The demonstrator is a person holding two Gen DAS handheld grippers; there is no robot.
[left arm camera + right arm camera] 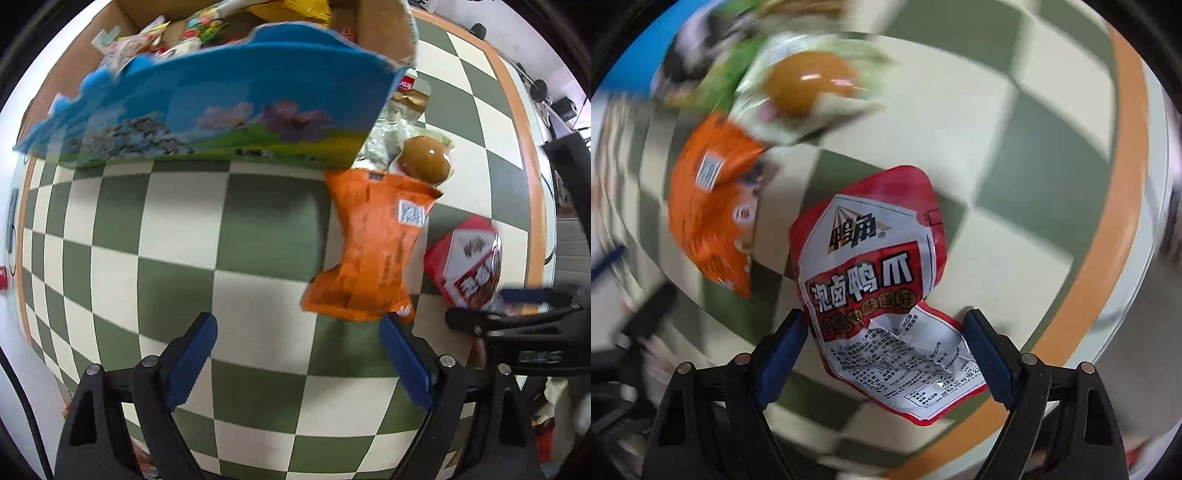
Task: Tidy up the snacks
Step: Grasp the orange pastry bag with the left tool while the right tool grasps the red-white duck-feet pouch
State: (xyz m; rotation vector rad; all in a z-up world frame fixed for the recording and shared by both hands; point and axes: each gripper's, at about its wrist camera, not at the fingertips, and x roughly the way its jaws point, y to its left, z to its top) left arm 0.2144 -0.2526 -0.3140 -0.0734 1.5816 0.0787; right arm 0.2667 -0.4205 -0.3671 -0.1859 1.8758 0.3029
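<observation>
An orange snack packet (373,251) lies flat on the checkered bench beside a crinkled red-and-white duck-claw pouch (882,291), with what looks like a vacuum-packed braised egg (426,158) just above them.

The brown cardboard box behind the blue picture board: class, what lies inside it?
Inside the brown cardboard box, several colourful snack packets show. The blue picture board covers the lower part, so the rest cannot be seen.

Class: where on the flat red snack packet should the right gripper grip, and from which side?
Probably from above, across the red snack packet at its narrow printed lower half. It lies flat on the checked table, already between the right gripper's open jaws, clear of the orange packet.
</observation>
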